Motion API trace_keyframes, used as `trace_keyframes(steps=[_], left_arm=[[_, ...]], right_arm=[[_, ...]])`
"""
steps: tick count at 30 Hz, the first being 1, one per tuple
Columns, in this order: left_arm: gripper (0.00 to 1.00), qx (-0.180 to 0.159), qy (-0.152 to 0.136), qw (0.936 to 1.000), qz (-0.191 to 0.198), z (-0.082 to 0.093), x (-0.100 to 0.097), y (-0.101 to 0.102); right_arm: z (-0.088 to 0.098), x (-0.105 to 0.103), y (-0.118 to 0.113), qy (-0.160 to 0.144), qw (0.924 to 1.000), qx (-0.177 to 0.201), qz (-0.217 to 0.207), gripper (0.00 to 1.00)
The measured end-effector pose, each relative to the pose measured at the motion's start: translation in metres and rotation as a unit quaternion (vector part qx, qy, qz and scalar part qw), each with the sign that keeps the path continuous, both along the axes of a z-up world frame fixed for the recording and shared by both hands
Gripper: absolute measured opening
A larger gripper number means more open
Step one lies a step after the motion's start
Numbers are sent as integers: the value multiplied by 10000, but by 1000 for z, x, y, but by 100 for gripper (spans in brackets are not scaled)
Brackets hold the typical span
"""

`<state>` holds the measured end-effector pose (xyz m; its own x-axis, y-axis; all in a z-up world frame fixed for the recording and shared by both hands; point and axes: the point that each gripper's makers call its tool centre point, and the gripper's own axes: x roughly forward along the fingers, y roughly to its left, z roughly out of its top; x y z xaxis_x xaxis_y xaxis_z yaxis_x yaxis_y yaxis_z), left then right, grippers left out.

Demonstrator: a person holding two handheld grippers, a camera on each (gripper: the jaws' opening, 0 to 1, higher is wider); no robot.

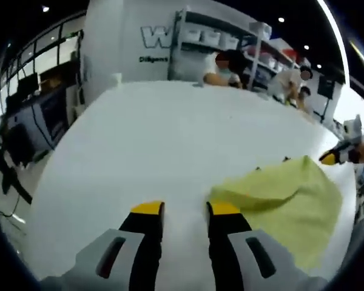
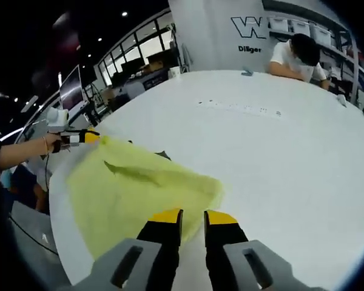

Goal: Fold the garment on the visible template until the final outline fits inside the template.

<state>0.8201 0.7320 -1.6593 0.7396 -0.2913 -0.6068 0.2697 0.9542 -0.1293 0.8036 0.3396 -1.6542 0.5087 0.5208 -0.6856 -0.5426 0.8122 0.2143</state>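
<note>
My left gripper [image 1: 186, 209]: fingers spread, empty, beside yellow garment [image 1: 285, 188] rumpled on white tabletop [image 1: 170, 139]. Right gripper [image 2: 193, 217]: fingers spread at opposite edge. I judge both poised to grab corners for fold.

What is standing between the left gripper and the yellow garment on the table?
Nothing visible stands between them. The left gripper hangs over the bare white table, jaws apart, and the yellow garment lies just beside its right jaw tip.
</note>
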Motion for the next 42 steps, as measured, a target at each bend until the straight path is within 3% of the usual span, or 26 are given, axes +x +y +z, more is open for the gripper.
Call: trace_keyframes(steps=[2, 6, 13, 16, 18, 29, 31, 33, 36, 39, 42], left_arm=[[25, -3, 90, 9996, -262, -3, -12, -10], [27, -41, 33, 9985, -548, -4, -10, -23], [24, -94, 69, 9976, -689, -9, 3, -36], [16, -251, 115, 9976, -642, -8, 12, -41], [0, -300, 159, 9978, -566, -10, 15, -41], [3, -641, 401, 9971, 105, -15, 11, -33], [5, -386, 228, 9979, 466, -13, 15, -18], [9, -565, 200, 9944, 873, -9, 10, -10], [0, -395, 191, 9910, 1263, -11, 8, 17], [0, -318, 208, 9907, 1303, -10, 2, 32], [0, -236, 92, 9919, 1245, 2, -17, 28]], right_arm=[[0, -1, 0, 16, 10000, 22, -26, 8], [-1, 0, 1, 3, 10000, 63, -30, 8], [-2, -2, -3, 41, 10000, 66, -43, 8], [1, -4, -4, 61, 9999, 61, -63, 8], [5, -7, -5, 10, 10000, 40, -49, 8], [9, -2, -4, -43, 10000, 67, -30, 8], [8, -4, -3, -33, 10000, 46, -20, 8], [7, -8, -4, -21, 10000, 58, -35, 8], [5, -12, -5, -3, 10000, 43, -47, 8], [4, -16, -6, 28, 10000, 56, -55, 8], [6, -28, -4, 44, 10000, 22, -24, 8]])
